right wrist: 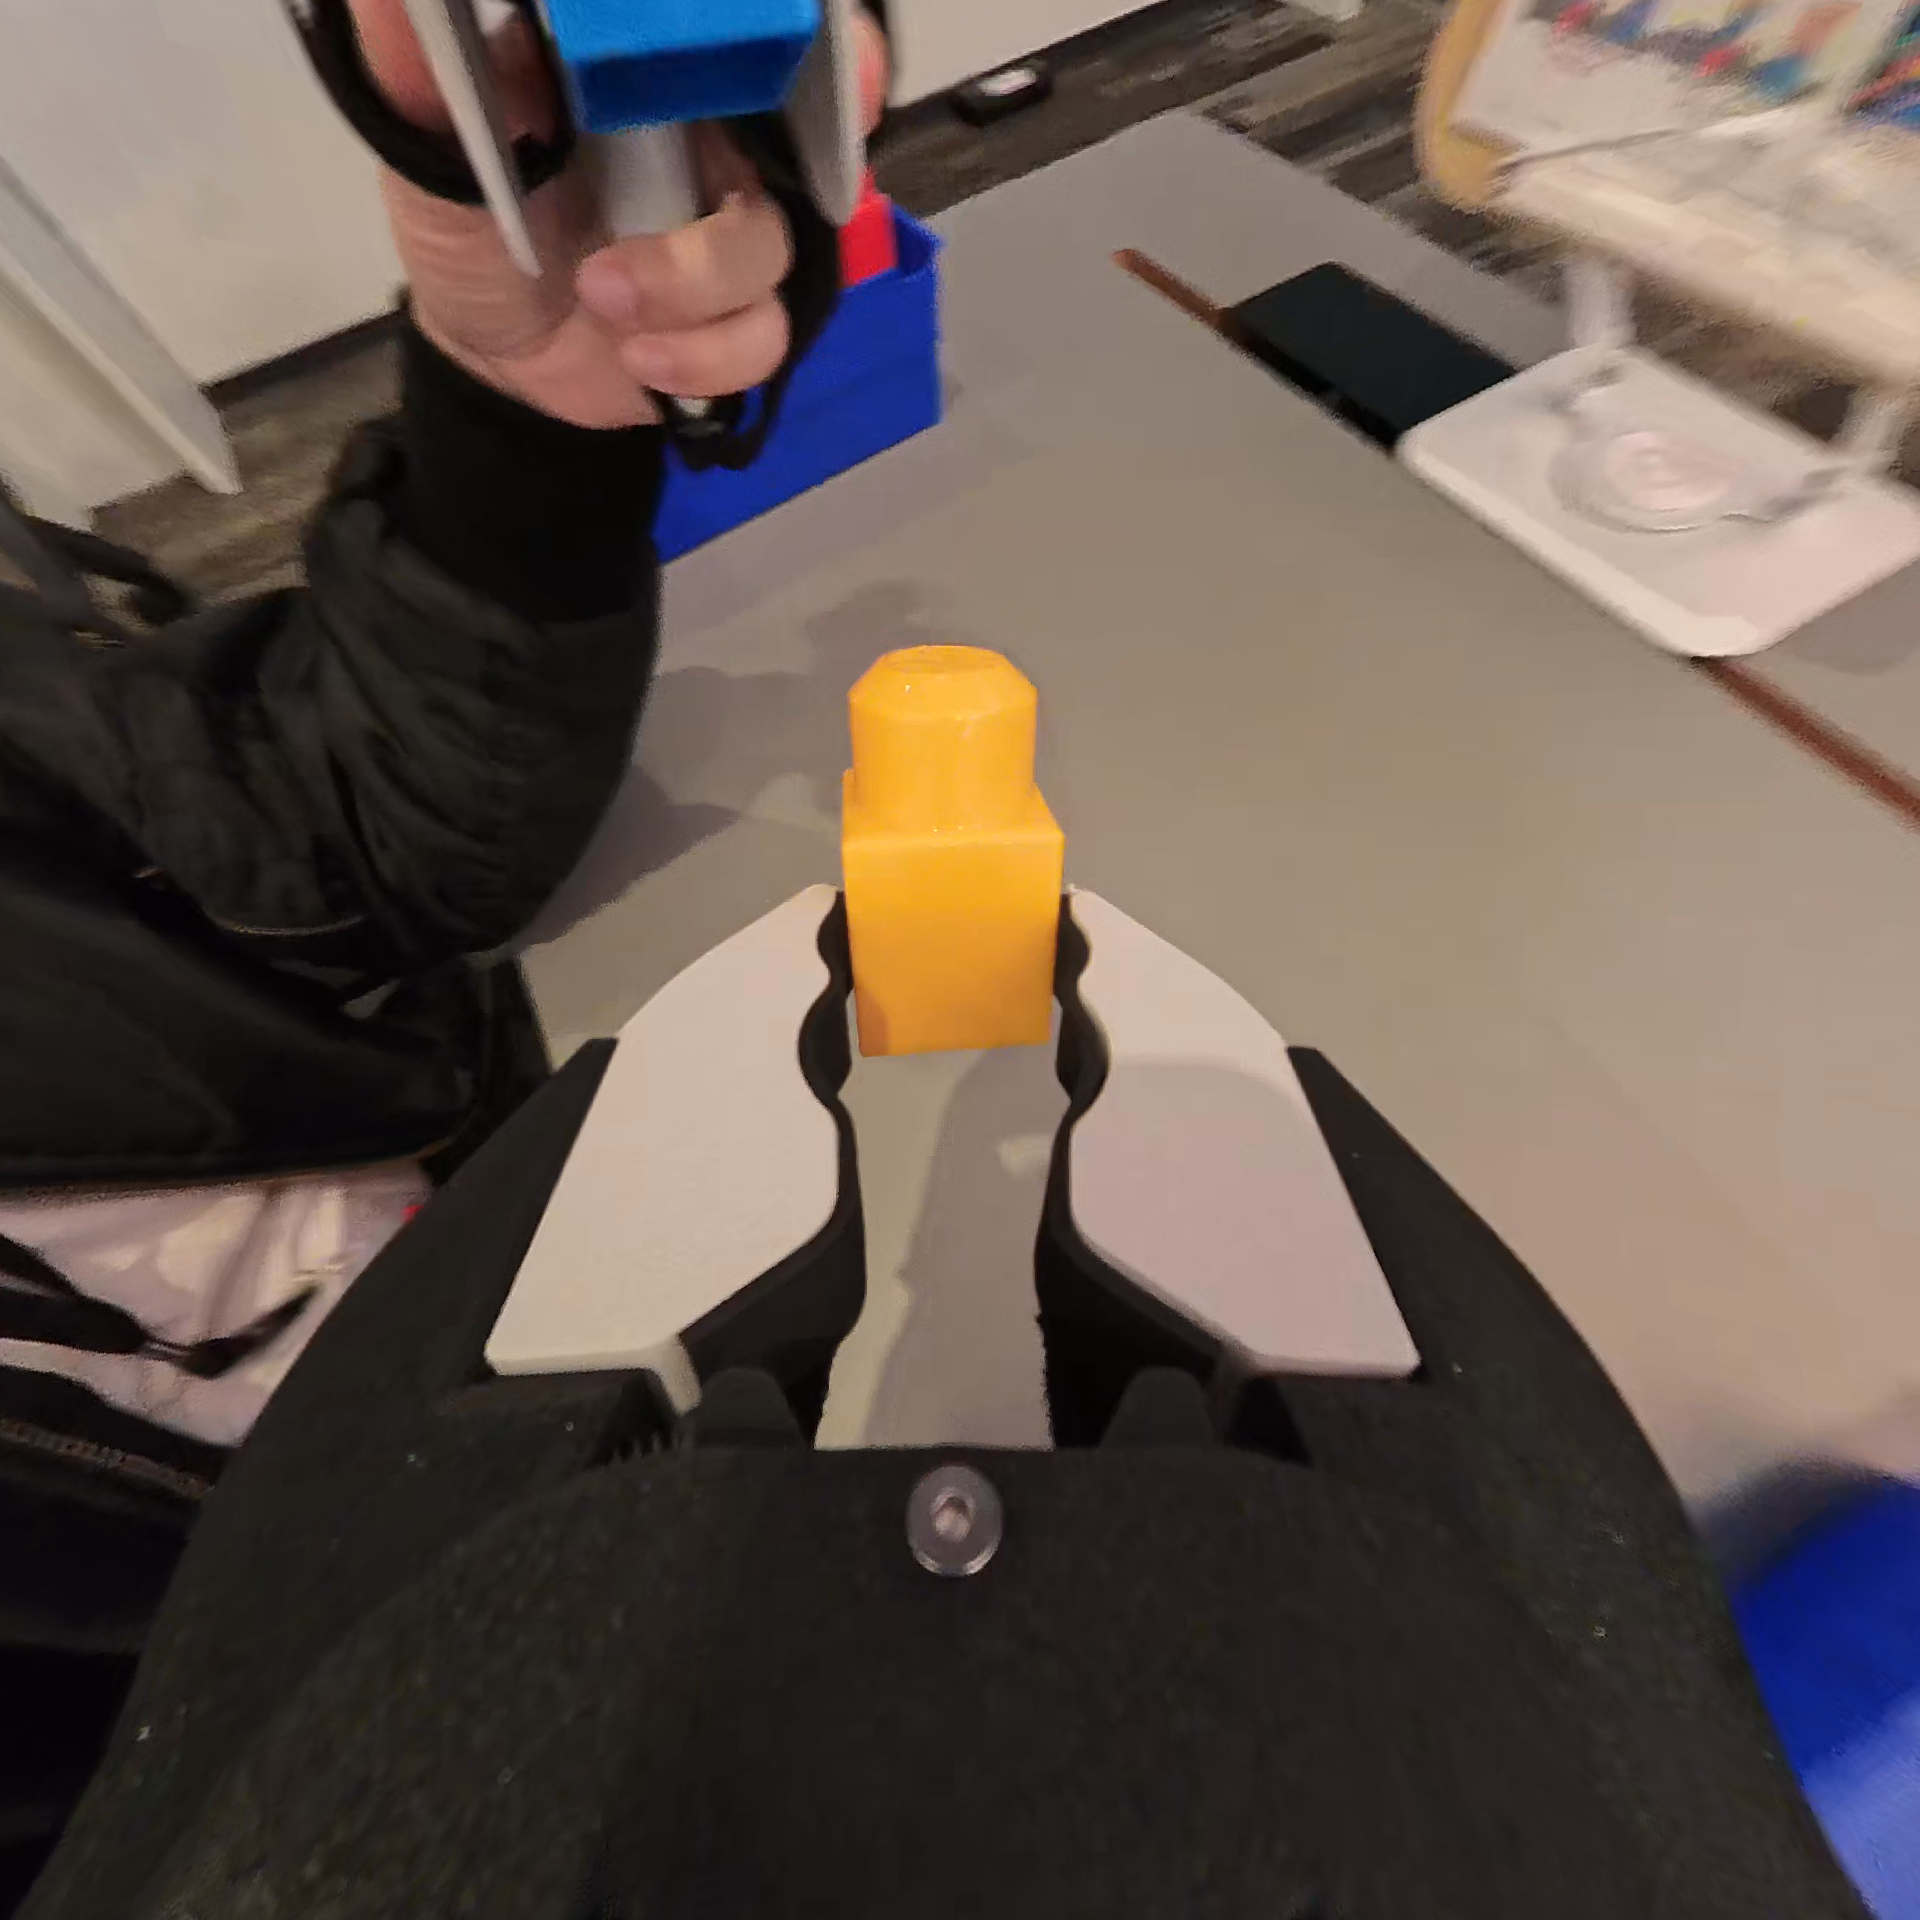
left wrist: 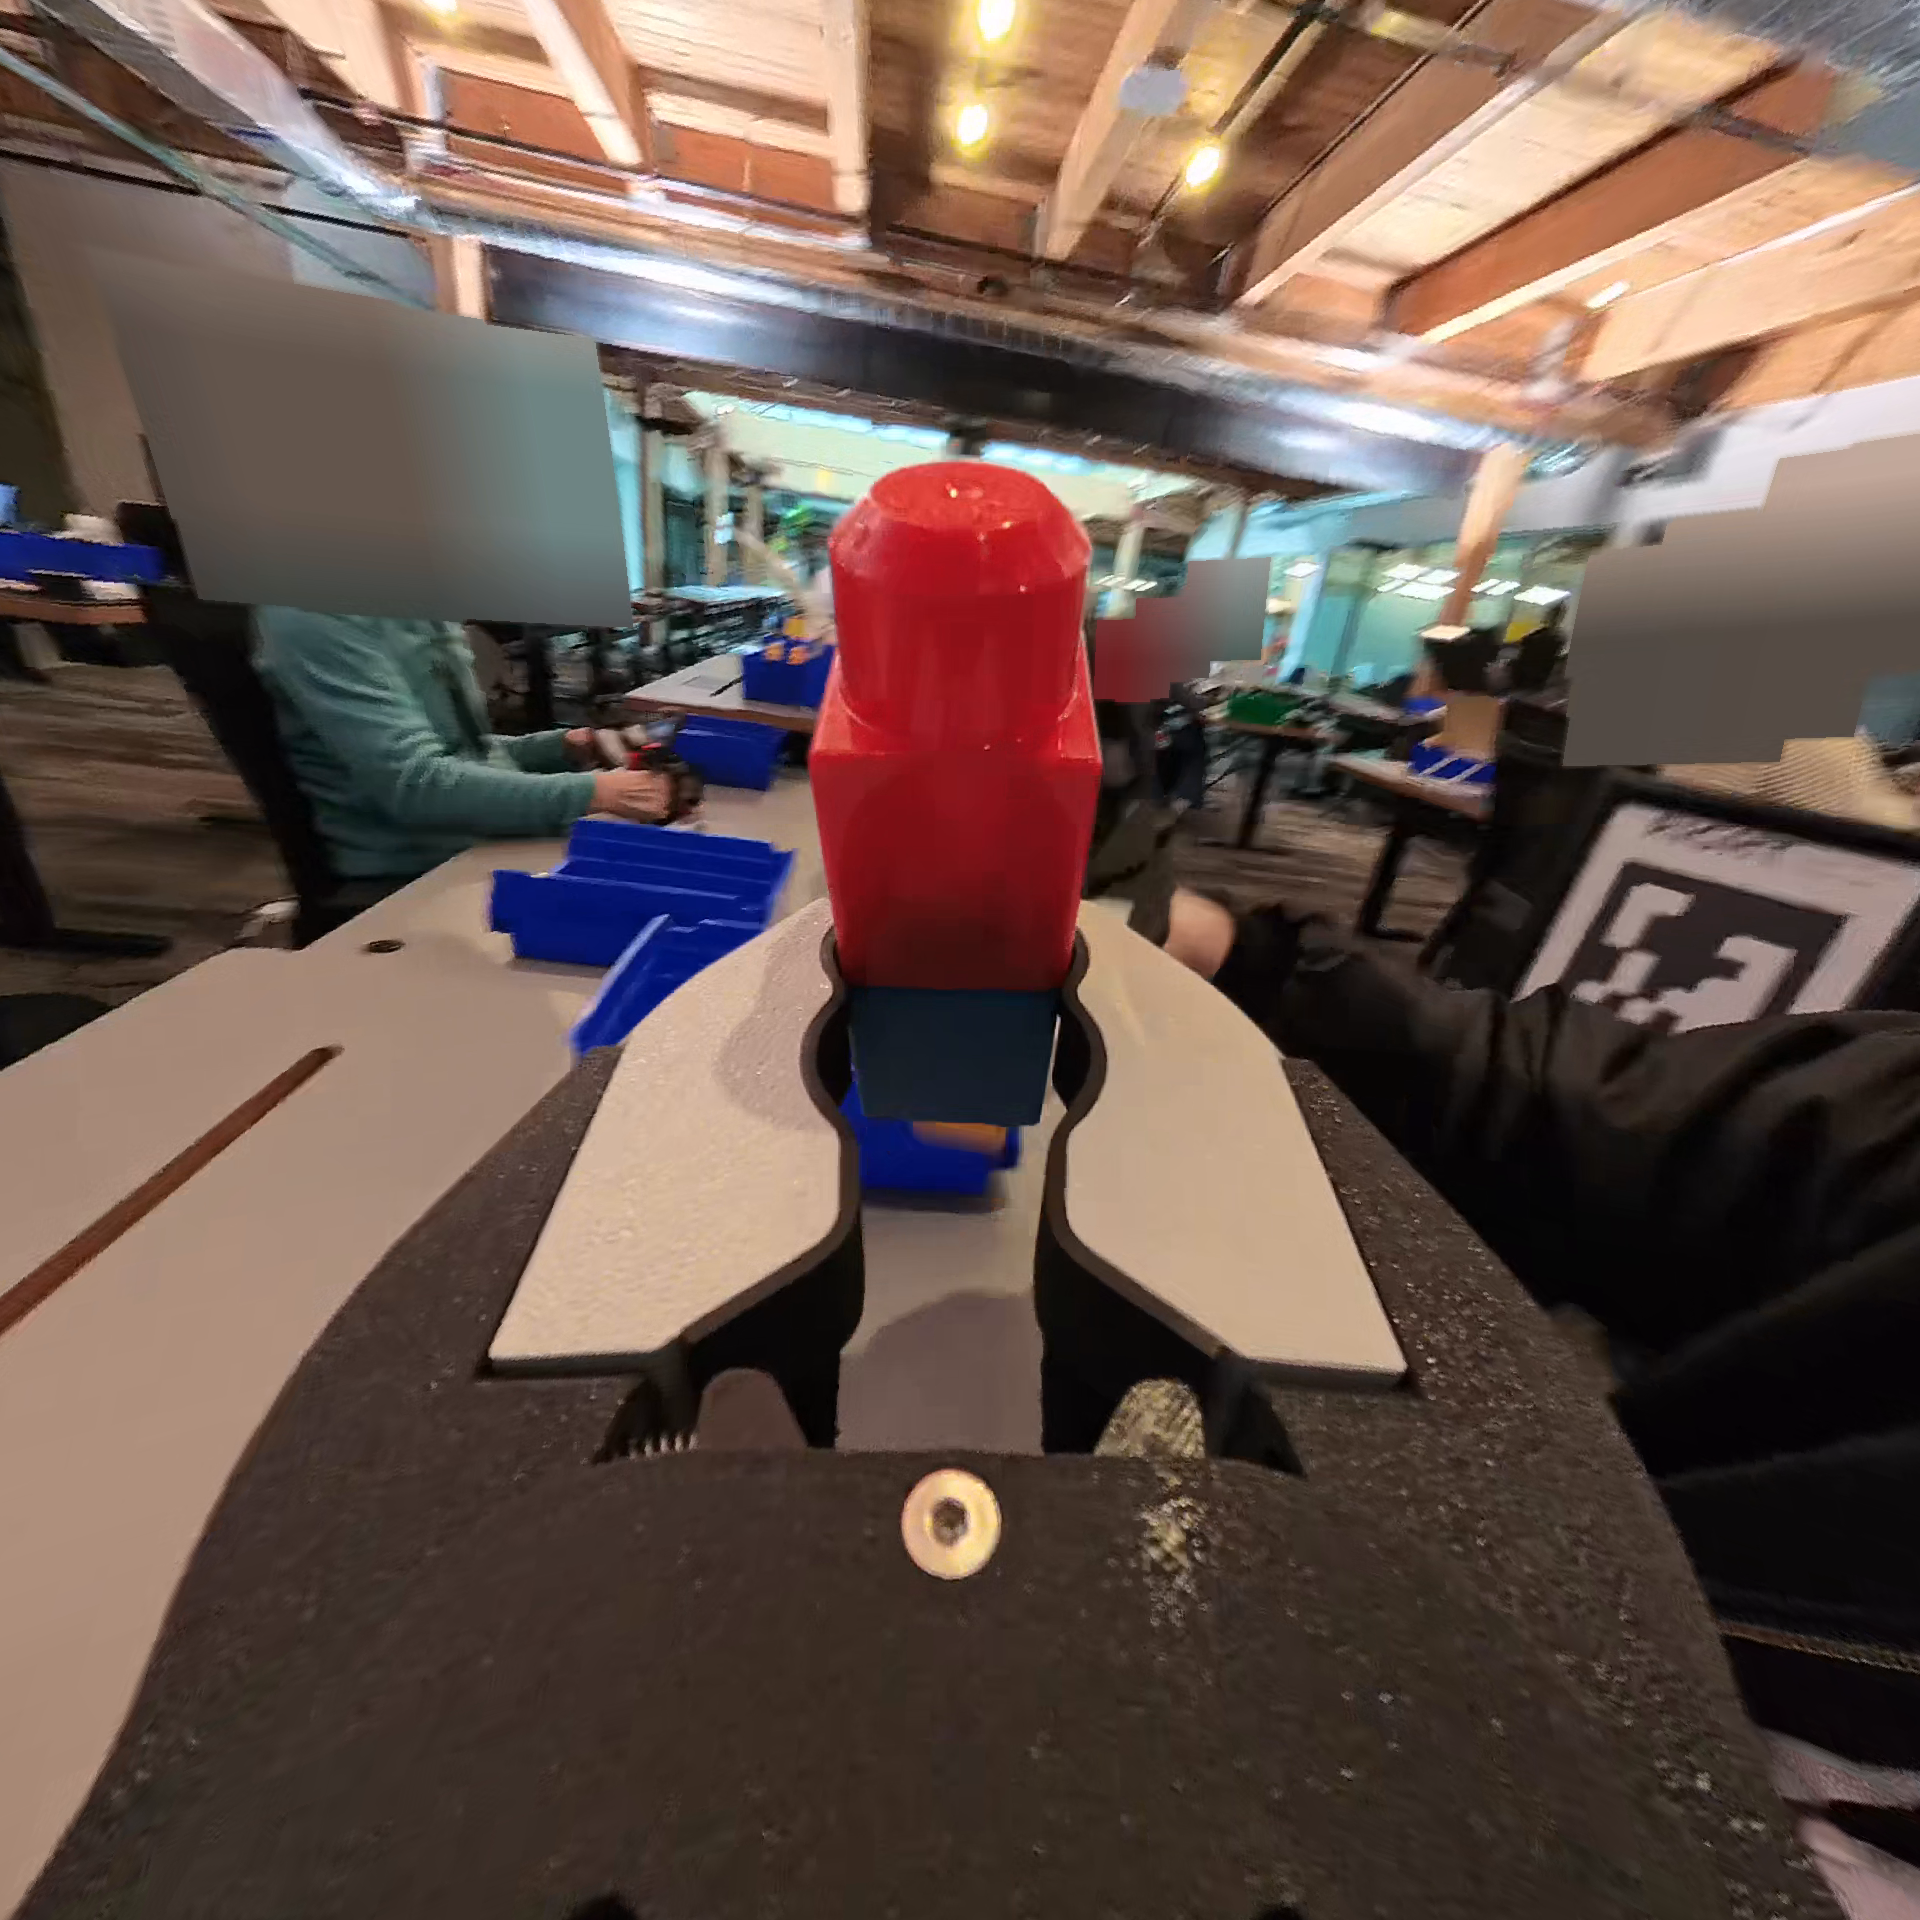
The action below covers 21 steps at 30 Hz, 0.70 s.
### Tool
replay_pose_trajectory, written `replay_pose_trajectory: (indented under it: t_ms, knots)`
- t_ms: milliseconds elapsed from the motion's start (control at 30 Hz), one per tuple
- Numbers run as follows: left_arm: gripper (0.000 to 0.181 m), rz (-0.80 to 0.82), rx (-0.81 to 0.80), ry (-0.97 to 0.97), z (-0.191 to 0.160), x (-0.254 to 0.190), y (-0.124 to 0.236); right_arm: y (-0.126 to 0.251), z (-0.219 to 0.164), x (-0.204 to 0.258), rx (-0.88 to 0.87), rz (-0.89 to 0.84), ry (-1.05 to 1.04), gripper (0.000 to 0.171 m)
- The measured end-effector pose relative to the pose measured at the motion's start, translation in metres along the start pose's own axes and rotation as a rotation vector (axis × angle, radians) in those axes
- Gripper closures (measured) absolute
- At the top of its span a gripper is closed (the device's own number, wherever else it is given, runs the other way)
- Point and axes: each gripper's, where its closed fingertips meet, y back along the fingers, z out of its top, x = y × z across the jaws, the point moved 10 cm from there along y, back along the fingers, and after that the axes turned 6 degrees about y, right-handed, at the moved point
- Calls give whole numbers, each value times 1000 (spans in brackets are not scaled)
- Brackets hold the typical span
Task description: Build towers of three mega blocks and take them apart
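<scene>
Three blocks are in play, each a square body with one round stud on top. The left gripper (left wrist: 951, 997) is clamped on a two-block stack held up in the air: its fingers pinch the blue block (left wrist: 948, 1051), and the glossy red block (left wrist: 954, 727) sits pressed on top of it, stud up. The right gripper (right wrist: 954, 971) is clamped on a single orange block (right wrist: 948, 914), held above the grey bench (right wrist: 1299, 883), well apart from the stack. From the right wrist view the left gripper shows high up, in the person's hand (right wrist: 613, 301). Several blue bins (left wrist: 634, 894) stand on the bench. A black-and-white square marker (left wrist: 1704, 935) sits at the right; no readable writing on the blocks.
</scene>
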Motion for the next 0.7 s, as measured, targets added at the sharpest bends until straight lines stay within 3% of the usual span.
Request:
replay_pose_trajectory:
  t_ms: [33, 100, 133, 200, 267, 333, 400, 500, 700]
  knots:
    - [145, 58, 24, -37, 1, -2, 3, 20, 4, -8, 10, -86, 28, 135]
    - [146, 180, 86, -97, 2, -5, 8, 74, -2, -49, 142, -422, 3, 135]
    - [146, 218, 103, -113, 3, -7, 9, 98, -16, -77, 268, -566, -88, 135]
    - [146, 258, 112, -116, 4, -13, 10, 120, -60, -127, 456, -618, -368, 135]
    - [146, 276, 126, -130, 4, -17, 8, 116, -108, -161, 607, -599, -571, 135]
    - [146, 288, 147, -142, 4, -20, 6, 102, -147, -184, 729, -619, -643, 135]
    - [146, 290, 164, -133, 2, -20, 3, 86, -174, -202, 748, -591, -732, 135]
    - [146, 294, 175, -120, 0, -18, 1, 60, -196, -219, 724, -526, -827, 135]
    - [146, 314, 194, -97, -3, -12, -1, 30, -199, -238, 805, -517, -832, 135]
